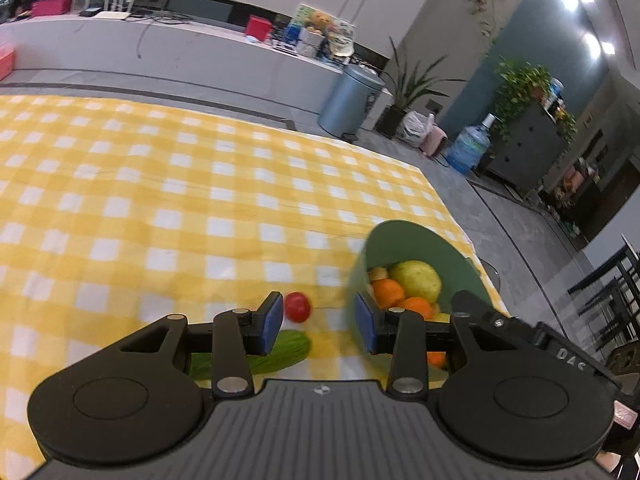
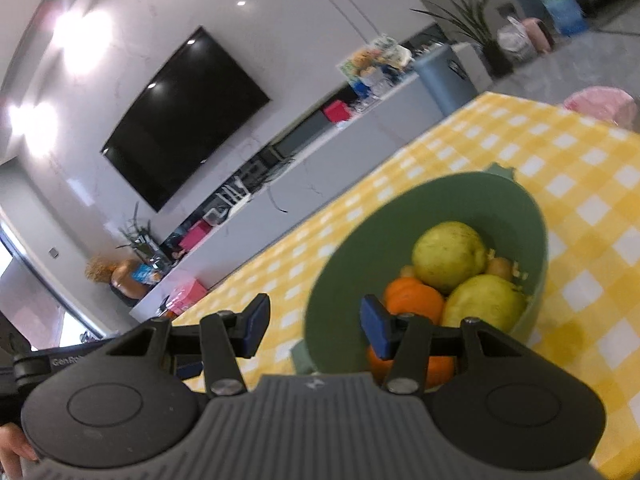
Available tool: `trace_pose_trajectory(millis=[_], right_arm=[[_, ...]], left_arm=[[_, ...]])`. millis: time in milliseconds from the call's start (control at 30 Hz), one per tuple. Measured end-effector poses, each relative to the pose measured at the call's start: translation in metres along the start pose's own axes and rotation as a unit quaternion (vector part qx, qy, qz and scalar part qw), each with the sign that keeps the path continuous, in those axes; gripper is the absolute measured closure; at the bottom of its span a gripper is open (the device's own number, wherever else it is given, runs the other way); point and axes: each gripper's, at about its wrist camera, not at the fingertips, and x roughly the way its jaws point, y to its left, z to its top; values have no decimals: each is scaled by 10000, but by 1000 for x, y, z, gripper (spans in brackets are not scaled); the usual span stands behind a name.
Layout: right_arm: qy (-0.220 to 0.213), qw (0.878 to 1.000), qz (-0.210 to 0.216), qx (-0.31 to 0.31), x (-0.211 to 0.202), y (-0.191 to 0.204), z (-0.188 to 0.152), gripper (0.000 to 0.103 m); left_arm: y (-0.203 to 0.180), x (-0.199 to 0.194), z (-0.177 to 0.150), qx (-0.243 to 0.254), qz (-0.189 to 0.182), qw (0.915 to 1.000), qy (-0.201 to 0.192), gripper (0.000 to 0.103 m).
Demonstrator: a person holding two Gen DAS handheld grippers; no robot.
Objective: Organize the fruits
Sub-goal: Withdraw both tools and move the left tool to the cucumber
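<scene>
On the yellow checked tablecloth (image 1: pixel 160 208) stands a green bowl (image 1: pixel 404 240) holding two yellow-green fruits (image 2: pixel 448 256) and oranges (image 2: pixel 414 300), while a red tomato (image 1: pixel 298 306) and a green cucumber (image 1: pixel 288 350) lie on the cloth just left of it. Above these two the left gripper (image 1: pixel 320 320) hovers with its jaws parted and nothing between them, and the right gripper (image 2: pixel 314 326) hangs over the bowl's near rim, its jaws likewise apart and empty

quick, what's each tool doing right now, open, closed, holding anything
Left tool: open, nothing between its pads; the tomato lies just beyond it.
Right tool: open, holding nothing; the green bowl rim sits between its fingers.
</scene>
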Motion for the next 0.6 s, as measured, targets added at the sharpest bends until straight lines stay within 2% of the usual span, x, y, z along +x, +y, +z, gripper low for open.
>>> trace_pose_trajectory(millis=[67, 133, 267, 400, 467, 600], right_arm=[[6, 9997, 93, -218, 0, 8, -1, 54], [44, 9987, 146, -478, -1, 18, -6, 54], [287, 9965, 32, -782, 7, 31, -16, 54], [421, 9955, 54, -850, 12, 33, -18, 54], [388, 9955, 93, -859, 9, 33, -19, 54], [400, 9954, 147, -859, 9, 33, -19, 54]], left_arm=[[7, -3, -5, 3, 47, 10000, 0, 58], [10, -3, -10, 228, 202, 9995, 10, 57], [3, 3, -26, 1409, 766, 9870, -56, 55], [3, 12, -38, 1908, 588, 9799, -46, 53], [2, 17, -45, 2237, 452, 9736, -57, 50], [0, 28, -59, 3066, 321, 9513, -82, 44]])
